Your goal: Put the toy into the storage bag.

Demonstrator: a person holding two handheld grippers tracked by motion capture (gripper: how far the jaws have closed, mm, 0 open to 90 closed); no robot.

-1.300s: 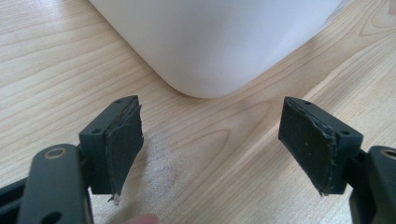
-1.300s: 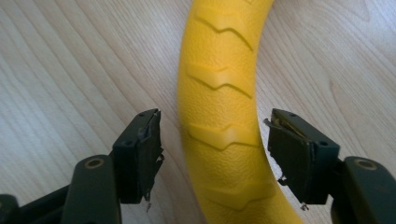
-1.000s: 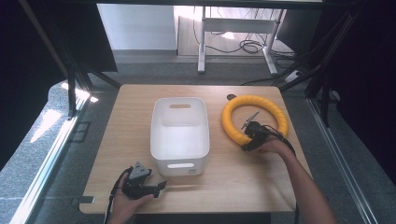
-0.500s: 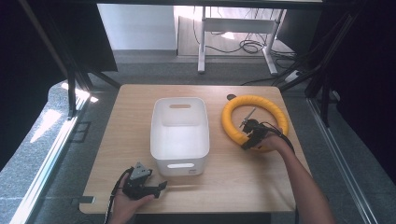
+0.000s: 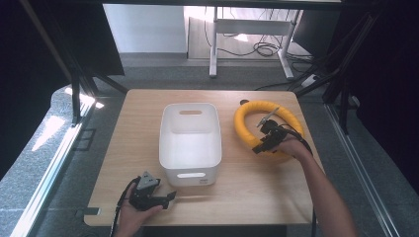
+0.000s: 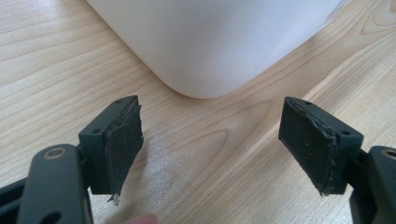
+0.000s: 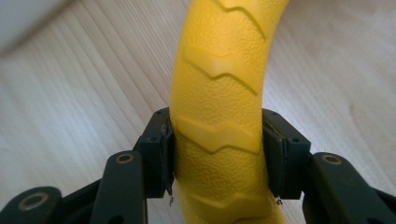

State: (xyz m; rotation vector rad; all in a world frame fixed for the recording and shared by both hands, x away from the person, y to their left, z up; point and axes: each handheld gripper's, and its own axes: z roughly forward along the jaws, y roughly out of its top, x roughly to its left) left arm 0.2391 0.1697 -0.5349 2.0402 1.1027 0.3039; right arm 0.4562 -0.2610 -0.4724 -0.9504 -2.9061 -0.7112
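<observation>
Lower left of the high view: left hand-held gripper (image 5: 170,197) lies low on the worktop (image 5: 133,143), just off the near left corner of the white plastic bin (image 5: 190,143). Its own view has the jaws standing wide with bare wood between the pads (image 6: 122,144) and the bin's rounded corner (image 6: 210,46) just ahead, apart from them; nothing held. Centre of the high view: bin sits open-topped and looks empty, handle slots at both ends. Right of centre: yellow ring (image 5: 269,128) with a ribbed, pebbled surface lies on the worktop just beside the bin. Right hand-held gripper (image 5: 262,143) is on the ring's near arc; its jaws have just been closing, and the right gripper view shows both pads (image 7: 163,156) pressed against the sides of the ring (image 7: 219,107), so the grasp is made. Judged step: ring secured, lift beginning, probably bound for the bin. Next move calls for raising the ring clear of the bin's rim, carrying it left over the opening, then releasing. The ring looks nearly as wide as the bin, so it may need tilting. Only the gripper views settle pad contact; only the high view gives ring, bin and both grippers together.
</observation>
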